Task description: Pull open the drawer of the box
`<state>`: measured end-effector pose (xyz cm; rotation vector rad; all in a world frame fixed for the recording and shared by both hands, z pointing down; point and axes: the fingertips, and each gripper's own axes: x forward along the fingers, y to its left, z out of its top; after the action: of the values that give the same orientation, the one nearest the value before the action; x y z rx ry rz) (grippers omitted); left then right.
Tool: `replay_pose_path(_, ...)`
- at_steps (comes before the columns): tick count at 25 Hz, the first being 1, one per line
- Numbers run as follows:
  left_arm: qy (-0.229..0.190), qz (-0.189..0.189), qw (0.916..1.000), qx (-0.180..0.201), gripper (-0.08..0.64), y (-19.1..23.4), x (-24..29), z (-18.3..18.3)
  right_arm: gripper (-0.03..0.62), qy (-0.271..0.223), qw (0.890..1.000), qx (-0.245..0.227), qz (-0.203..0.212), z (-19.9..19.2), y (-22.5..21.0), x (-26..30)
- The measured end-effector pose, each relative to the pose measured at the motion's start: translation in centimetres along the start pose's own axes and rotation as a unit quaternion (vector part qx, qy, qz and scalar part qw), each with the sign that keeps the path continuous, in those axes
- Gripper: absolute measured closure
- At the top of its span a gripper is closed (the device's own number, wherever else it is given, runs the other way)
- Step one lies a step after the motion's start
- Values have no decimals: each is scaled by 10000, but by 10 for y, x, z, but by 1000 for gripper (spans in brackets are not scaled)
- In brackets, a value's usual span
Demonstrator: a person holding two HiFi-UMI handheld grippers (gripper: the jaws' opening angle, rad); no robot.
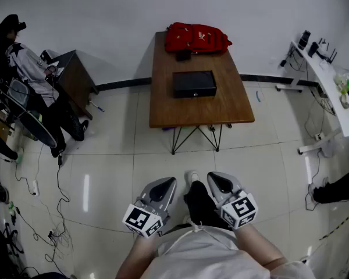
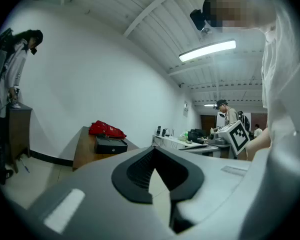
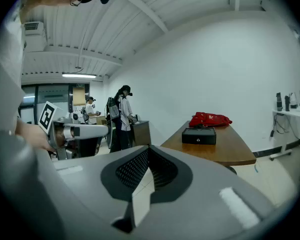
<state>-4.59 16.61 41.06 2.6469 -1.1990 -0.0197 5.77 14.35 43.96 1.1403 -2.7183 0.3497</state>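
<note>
A black box (image 1: 194, 83) with its drawer front facing me sits mid-table on the brown wooden table (image 1: 232, 106), far ahead across the tiled floor. It also shows small in the left gripper view as the box (image 2: 110, 145) and in the right gripper view as the box (image 3: 199, 135). My left gripper (image 1: 166, 182) and right gripper (image 1: 216, 178) are held low, close to my body, side by side and well short of the table. Both are shut with nothing between their jaws, as seen on the left gripper (image 2: 152, 152) and right gripper (image 3: 149, 151).
A red bag (image 1: 196, 38) lies at the table's far end behind the box. A person sits at a dark desk (image 1: 75, 77) at the left. A white bench (image 1: 331, 89) with gear stands at the right. Cables (image 1: 52, 214) trail over the floor at the left.
</note>
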Motion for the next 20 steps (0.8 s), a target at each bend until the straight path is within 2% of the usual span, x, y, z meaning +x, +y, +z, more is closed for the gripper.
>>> replay_pose_path(8,39,247,9997,-72,554,63,46,9,583,-52,9995,142,260,20,-37,65)
replay_pose_path(11,52,318,9994,-81,554,92,83,18,583,-31,9995,175,269,32,-70,95)
replay_pose_path(20,286,245,9991,-202,554,172,191,38,583,215,9995,223,-42,63,-184,179)
